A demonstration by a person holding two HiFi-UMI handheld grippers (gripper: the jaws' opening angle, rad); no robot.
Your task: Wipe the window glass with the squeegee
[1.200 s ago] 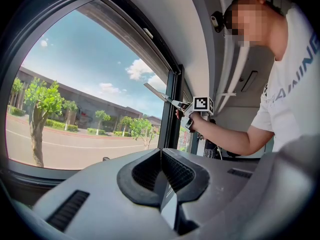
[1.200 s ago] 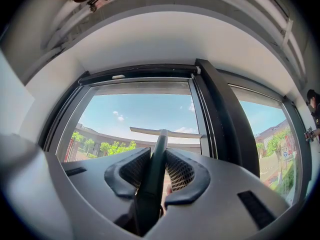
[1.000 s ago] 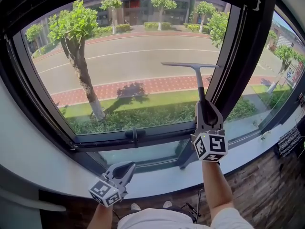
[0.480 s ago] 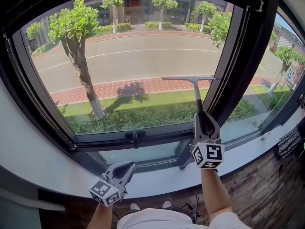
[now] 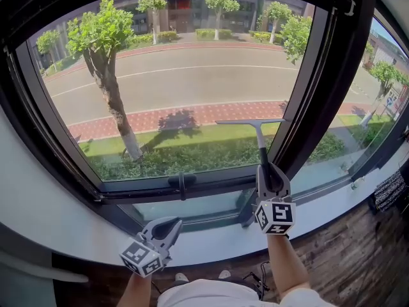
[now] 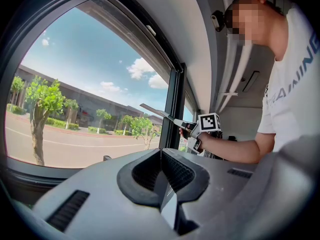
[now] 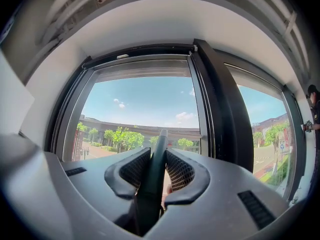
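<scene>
The window glass [image 5: 179,88] is filling most of the head view, edged by a dark metal frame [image 5: 57,165]. A thick dark mullion [image 5: 313,88] is running just right of the squeegee [image 5: 259,130], and a pale, smooth sill [image 5: 57,219] is curving below. The squeegee's thin straight blade is sitting level across the pane's lower right, its slim dark handle dropping downward. The right hand-held gripper [image 5: 268,174] is clamping that handle between ribbed pads [image 7: 181,171]. The left hand-held gripper [image 5: 165,226] is hanging low by the sill, jaws pressed together on nothing.
</scene>
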